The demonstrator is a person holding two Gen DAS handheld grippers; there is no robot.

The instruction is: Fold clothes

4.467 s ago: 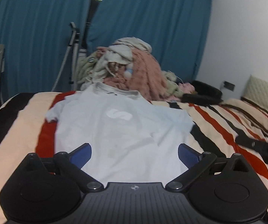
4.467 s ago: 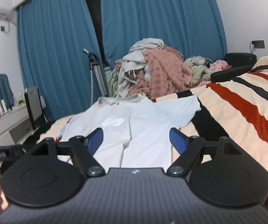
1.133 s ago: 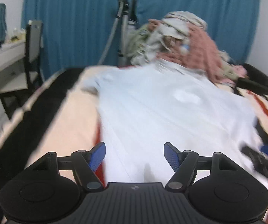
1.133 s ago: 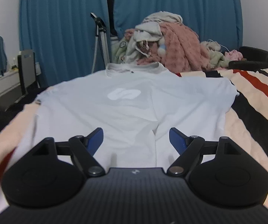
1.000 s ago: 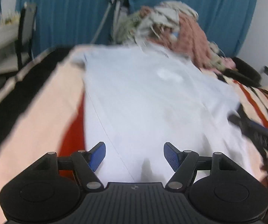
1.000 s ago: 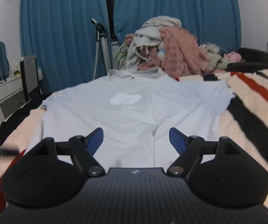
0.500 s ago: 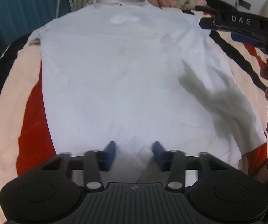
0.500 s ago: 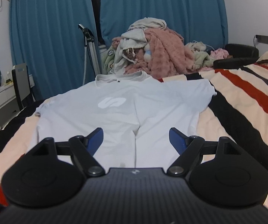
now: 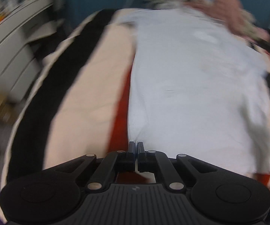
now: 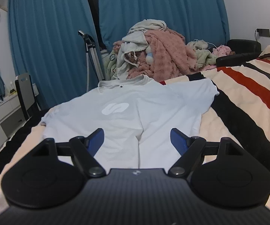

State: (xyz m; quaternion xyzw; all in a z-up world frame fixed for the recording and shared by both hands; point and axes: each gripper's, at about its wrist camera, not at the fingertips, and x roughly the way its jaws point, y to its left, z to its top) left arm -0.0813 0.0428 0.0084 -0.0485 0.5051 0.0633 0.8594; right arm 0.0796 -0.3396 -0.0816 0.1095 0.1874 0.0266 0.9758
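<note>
Cloth looked light and limp: the shirt (image 10: pixel 153 108) lay flat on the striped bed (image 10: pixel 247 97), best taken at hem corners. The left gripper (image 9: pixel 136 146) had pinched its near hem corner; the right gripper (image 10: pixel 136 140) hung spread, empty. Blur hid the pinch itself.

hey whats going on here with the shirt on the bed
A person holding a tool in each hand is starting to fold a pale blue t-shirt spread flat on a striped bedspread. The left tool is shut at the shirt's near bottom corner, apparently pinching the hem. The right tool hovers open over the shirt. A heap of clothes waits behind.
</note>
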